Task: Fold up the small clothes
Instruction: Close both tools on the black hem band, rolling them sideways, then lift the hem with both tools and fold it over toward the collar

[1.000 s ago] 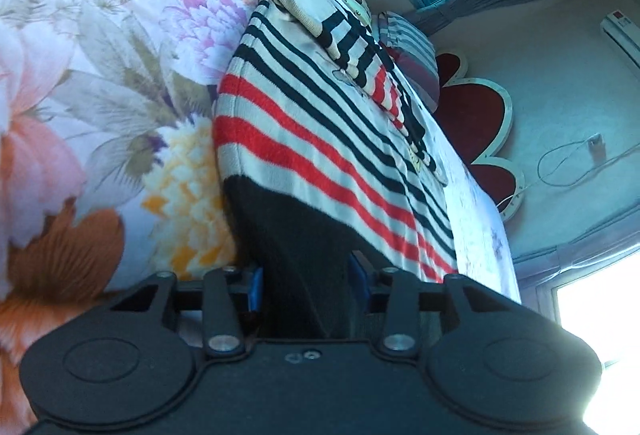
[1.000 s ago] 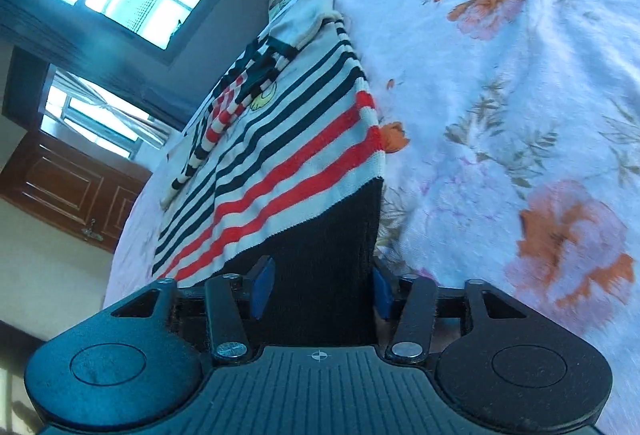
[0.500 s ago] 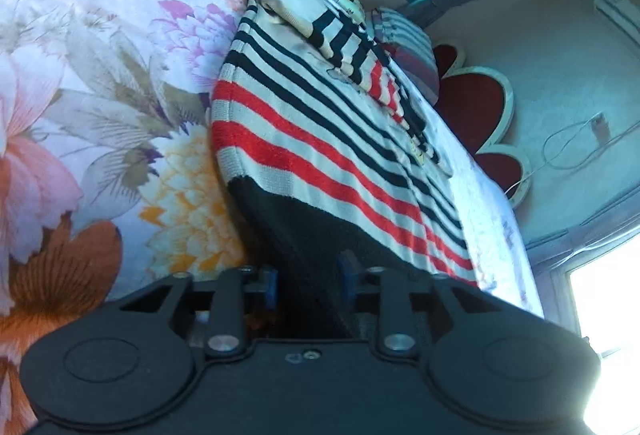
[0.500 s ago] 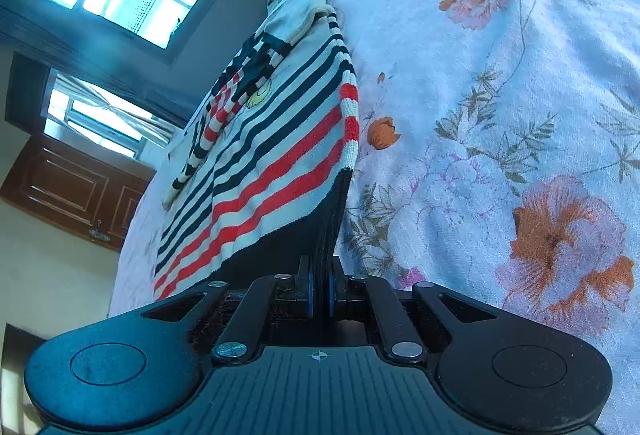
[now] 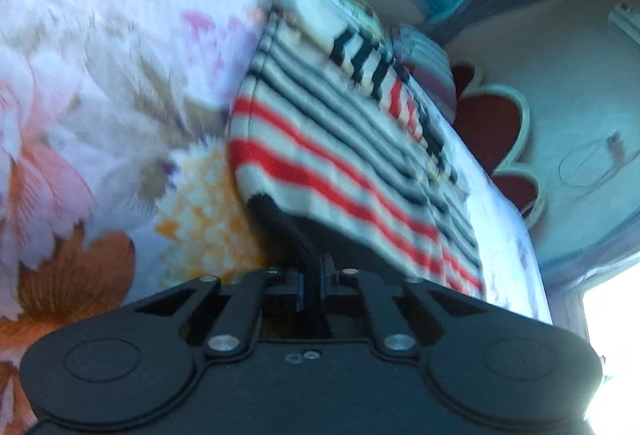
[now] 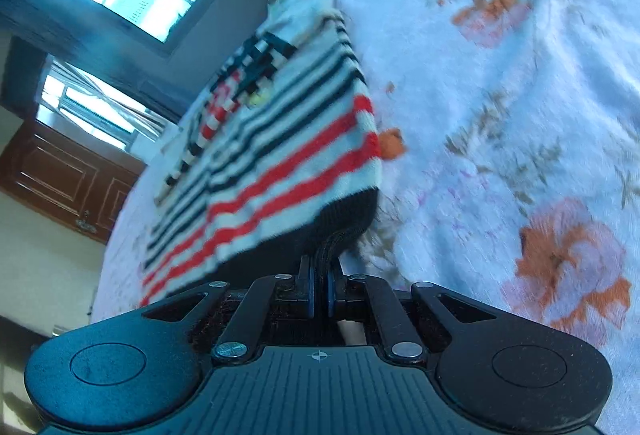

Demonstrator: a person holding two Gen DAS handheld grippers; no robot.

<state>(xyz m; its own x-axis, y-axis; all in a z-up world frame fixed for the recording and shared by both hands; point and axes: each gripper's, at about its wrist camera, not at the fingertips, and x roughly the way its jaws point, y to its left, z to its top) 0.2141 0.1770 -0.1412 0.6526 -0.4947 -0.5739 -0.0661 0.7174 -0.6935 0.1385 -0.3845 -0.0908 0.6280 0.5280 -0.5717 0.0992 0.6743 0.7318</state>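
In the left wrist view, the left gripper (image 5: 312, 285) fills the bottom of the frame, and its fingers have just been closing: they now stand pinched together on the black ribbed hem of the striped sweater (image 5: 340, 139), which bunches into a narrow ridge between the blue pads. The grip sits at one corner of the hem, probably so that this edge can be lifted and carried over the body for a fold. From the pinch the sweater runs up the middle of the frame toward the upper right, its long axis on that diagonal, hem low and collar end high, red stripes nearest the hem and dark ones further up. It lies flat on the floral bed (image 5: 100, 83), which fills the left half; a pillow (image 5: 424, 55) lies beyond it, near the top. In the right wrist view, the right gripper (image 6: 320, 291) is likewise clamped shut on the hem's other corner, the black band squeezed between its pads, so both bottom corners are held at once and the edge should rise evenly. Here the sweater stretches from bottom centre toward the upper left, with the floral bed spreading across the right side.
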